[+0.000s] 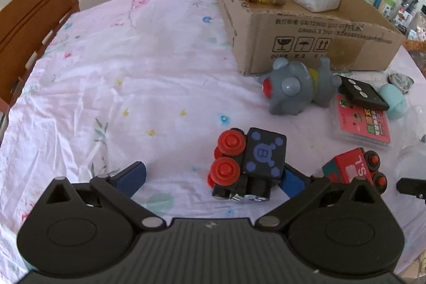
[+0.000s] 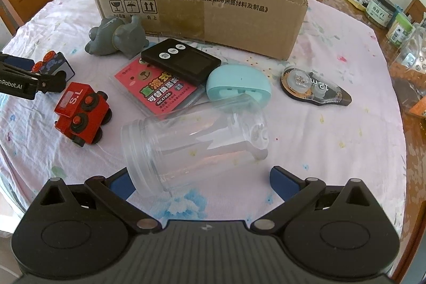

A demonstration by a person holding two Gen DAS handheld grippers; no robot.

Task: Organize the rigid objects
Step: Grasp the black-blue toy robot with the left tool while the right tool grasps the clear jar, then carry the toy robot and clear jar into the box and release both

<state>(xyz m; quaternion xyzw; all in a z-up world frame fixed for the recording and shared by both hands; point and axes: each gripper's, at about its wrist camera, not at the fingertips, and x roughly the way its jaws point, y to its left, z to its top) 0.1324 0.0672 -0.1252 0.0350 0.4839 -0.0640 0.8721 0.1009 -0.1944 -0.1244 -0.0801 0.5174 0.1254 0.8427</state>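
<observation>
Two hand-held grippers are being worked over a cluttered table draped in a floral cloth (image 1: 111,65). The left gripper (image 1: 213,177) is being held with its jaws spread wide around a black toy train car (image 1: 250,164), which is lying tipped on its side, red wheels showing, between the blue pads; the right-hand pad appears to be touching or just beside it, while the left-hand pad is well apart. The right gripper (image 2: 205,182), likewise spread, is being positioned at a clear plastic jar (image 2: 194,140) lying on its side, its mouth end just beside the left-hand pad.

The train car is judged to be light, stiff and blocky, best pinched across its flat body sides, not the wheels. The jar is judged to be light, smooth and liable to roll or slip; a hold across its ribbed neck looks safest.

Waiting on the cloth: two toy train cars, the black one and a red one (image 2: 80,116); one grey toy figure (image 2: 117,36); one black flat device (image 2: 181,60); one pink card packet (image 2: 151,89); one pale blue case (image 2: 237,84); one tape dispenser (image 2: 314,89). Two bottles are already lying in the cardboard box (image 2: 239,20).
</observation>
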